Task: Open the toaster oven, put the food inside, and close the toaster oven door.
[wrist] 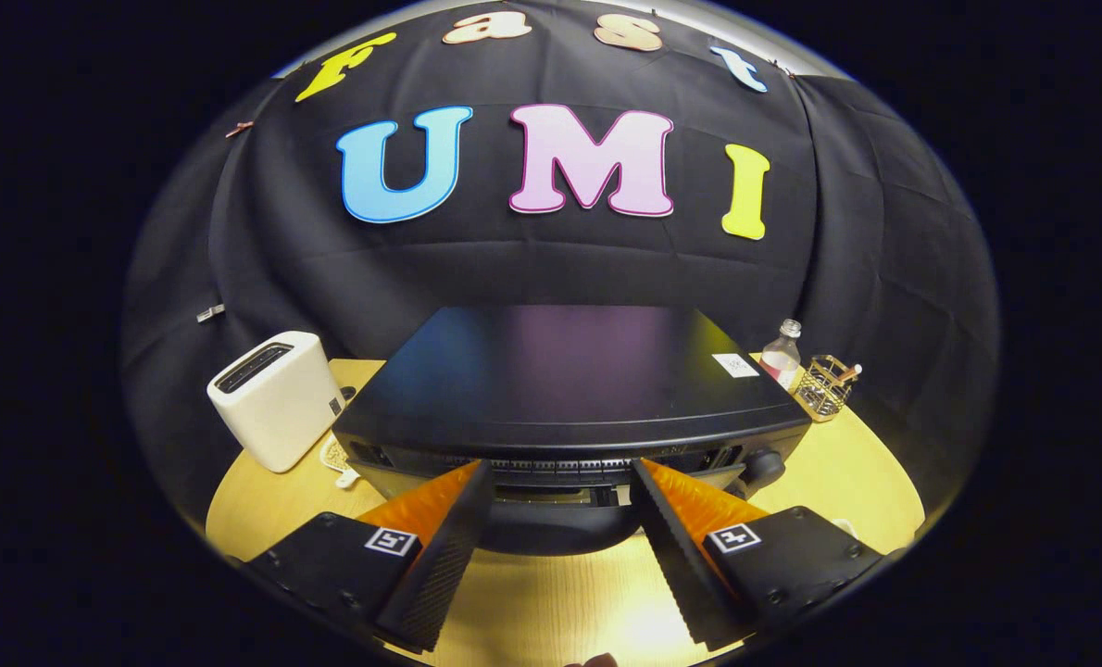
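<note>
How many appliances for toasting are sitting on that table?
2. The black toaster oven stands just ahead of the open hand-held gripper, its front at the fingertips. The white pop-up toaster stands beside it on the wooden table. The oven may hide others.

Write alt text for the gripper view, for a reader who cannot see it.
The gripper is open, its fingers spread just before the front of a black toaster oven on a wooden table. A white toaster stands beside the oven; a bottle and wire holder stand on its other side.
</note>
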`<state>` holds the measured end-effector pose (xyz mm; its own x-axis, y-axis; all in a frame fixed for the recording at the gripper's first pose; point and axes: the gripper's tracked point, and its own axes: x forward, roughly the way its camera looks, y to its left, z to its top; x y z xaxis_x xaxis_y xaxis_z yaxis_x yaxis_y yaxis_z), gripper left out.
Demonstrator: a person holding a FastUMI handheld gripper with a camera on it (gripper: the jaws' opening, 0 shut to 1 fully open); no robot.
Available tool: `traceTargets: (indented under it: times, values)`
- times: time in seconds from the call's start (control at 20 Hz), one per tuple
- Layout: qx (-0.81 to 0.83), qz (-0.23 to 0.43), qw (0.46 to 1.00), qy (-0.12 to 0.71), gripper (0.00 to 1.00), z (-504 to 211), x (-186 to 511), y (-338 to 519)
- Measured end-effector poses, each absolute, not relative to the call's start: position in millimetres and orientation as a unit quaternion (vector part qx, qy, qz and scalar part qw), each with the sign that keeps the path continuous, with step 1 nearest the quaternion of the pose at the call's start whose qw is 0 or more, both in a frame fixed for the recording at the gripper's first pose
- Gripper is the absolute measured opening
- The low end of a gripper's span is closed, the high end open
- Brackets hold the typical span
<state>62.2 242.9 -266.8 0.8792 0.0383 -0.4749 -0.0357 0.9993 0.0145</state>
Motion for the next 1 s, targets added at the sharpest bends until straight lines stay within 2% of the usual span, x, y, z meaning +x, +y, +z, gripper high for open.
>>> traceTargets:
  times: [0.7,1.0]
  values:
    - [0.0,0.029,0.947,0.319,0.98,-310.7,-18.0,236.4]
    - [0.005,0.038,0.905,0.424,0.98,-378.6,-71.1,231.5]
